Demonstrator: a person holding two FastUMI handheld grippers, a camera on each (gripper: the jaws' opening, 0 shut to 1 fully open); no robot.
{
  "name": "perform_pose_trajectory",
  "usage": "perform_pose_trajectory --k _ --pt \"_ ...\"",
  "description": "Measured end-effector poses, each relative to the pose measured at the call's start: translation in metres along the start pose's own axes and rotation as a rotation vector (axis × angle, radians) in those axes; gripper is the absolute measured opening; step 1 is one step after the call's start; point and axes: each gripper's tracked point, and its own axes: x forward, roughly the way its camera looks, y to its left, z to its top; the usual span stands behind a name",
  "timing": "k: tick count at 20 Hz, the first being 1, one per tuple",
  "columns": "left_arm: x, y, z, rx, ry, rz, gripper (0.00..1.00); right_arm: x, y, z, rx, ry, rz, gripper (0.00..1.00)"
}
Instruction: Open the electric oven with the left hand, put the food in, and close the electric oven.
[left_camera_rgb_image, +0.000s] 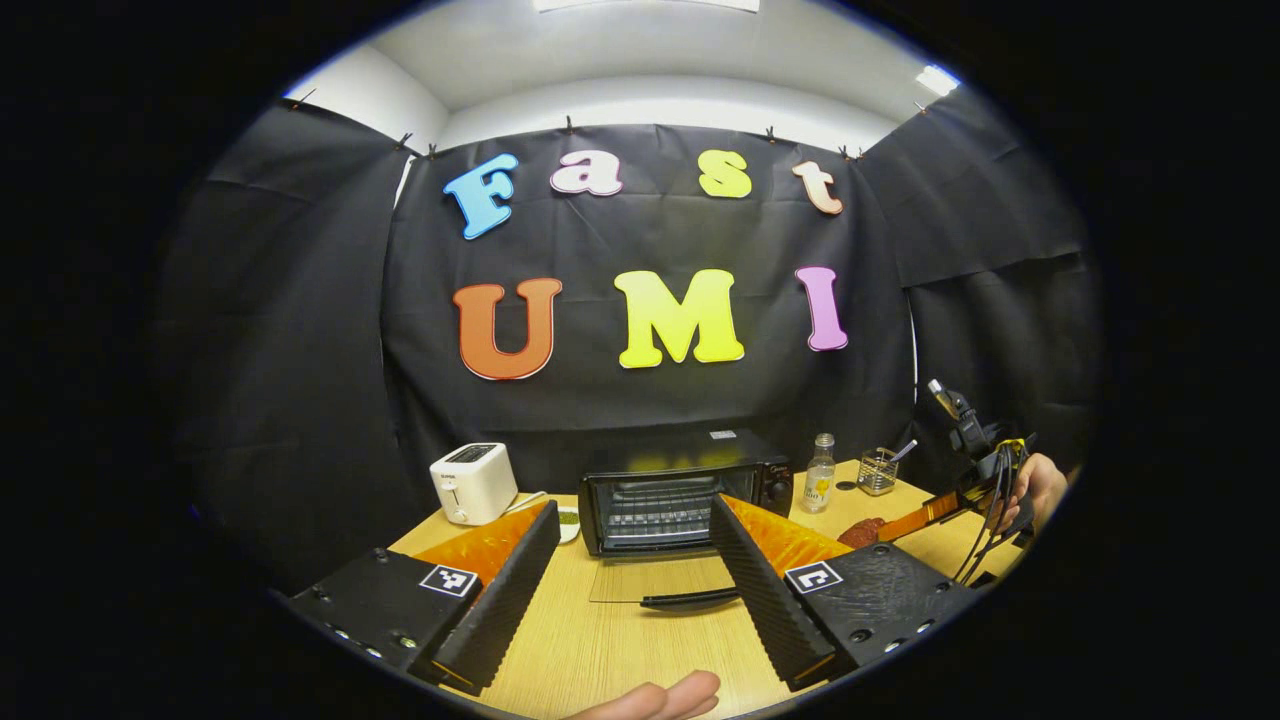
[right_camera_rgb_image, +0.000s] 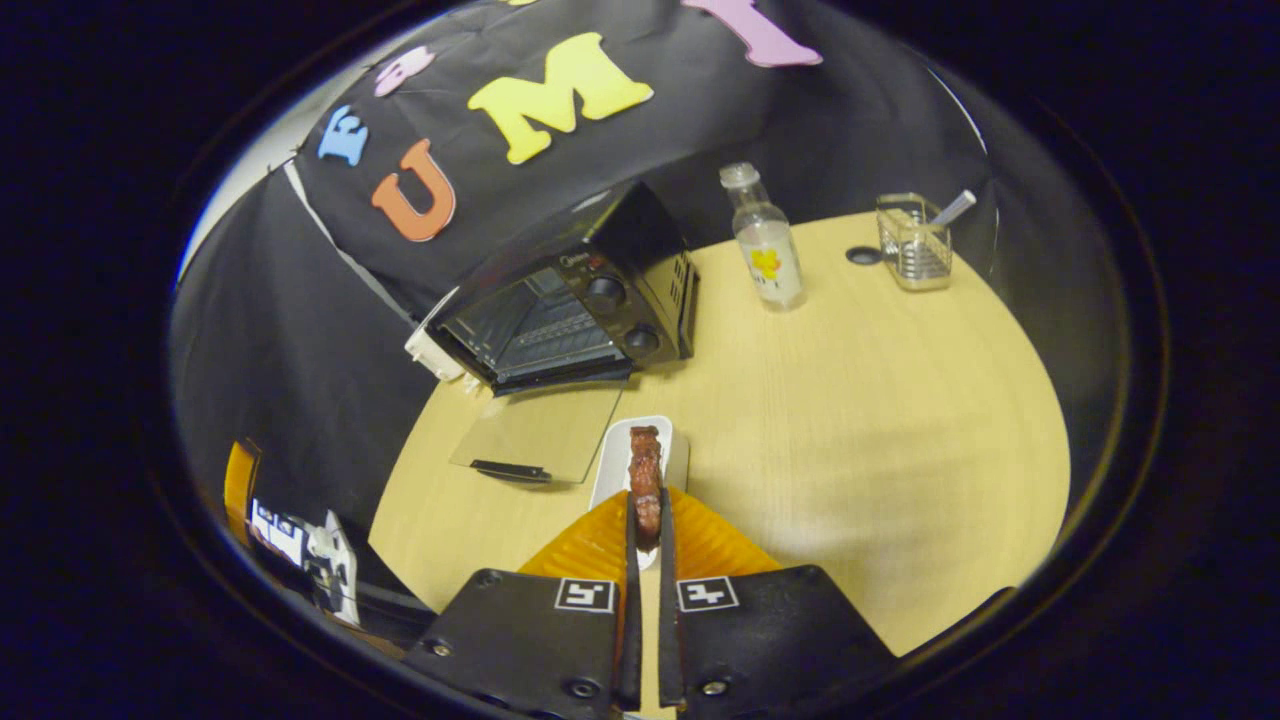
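The left gripper view looks level across the bench (left_camera_rgb_image: 610, 640) from its near edge, facing the electric oven (left_camera_rgb_image: 680, 492) head-on at middling range, with the booth wall rising behind. The right gripper view sits higher and to the oven's right (tilted, so the bench slants), looking down over the bench toward the electric oven (right_camera_rgb_image: 570, 300) from farther off. Both views share the oven with its lowered door, the bottle (left_camera_rgb_image: 820, 474) (right_camera_rgb_image: 765, 240) and the wire holder (left_camera_rgb_image: 877, 471) (right_camera_rgb_image: 912, 243).
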Motion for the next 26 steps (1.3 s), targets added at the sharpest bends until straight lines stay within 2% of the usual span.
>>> perform_pose_trajectory --k 4,7,17,20,21,22,26 --pt "-0.002 0.012 -0.012 -0.014 0.016 0.001 0.96 -0.012 0.036 0.004 -0.088 -0.059 -0.006 0.1" --pt "-0.003 0.024 -0.022 -0.024 0.037 0.012 0.96 -0.007 0.057 0.004 -0.172 -0.095 -0.044 0.1" --pt "-0.005 0.058 -0.045 -0.039 0.075 0.03 0.96 0.046 0.14 0.013 -0.492 -0.208 -0.162 0.1" --pt "0.0 0.063 -0.052 -0.033 0.086 0.032 0.96 0.075 0.16 0.021 -0.52 -0.232 -0.179 0.1" --pt "0.002 0.066 -0.055 -0.031 0.091 0.032 0.96 0.085 0.166 0.023 -0.521 -0.235 -0.183 0.07" --pt "0.004 0.068 -0.06 -0.032 0.095 0.035 0.96 0.094 0.172 0.027 -0.519 -0.244 -0.184 0.1" --pt "0.014 0.069 -0.076 -0.07 0.107 0.028 0.96 0.129 0.196 0.049 -0.469 -0.31 -0.168 0.1"
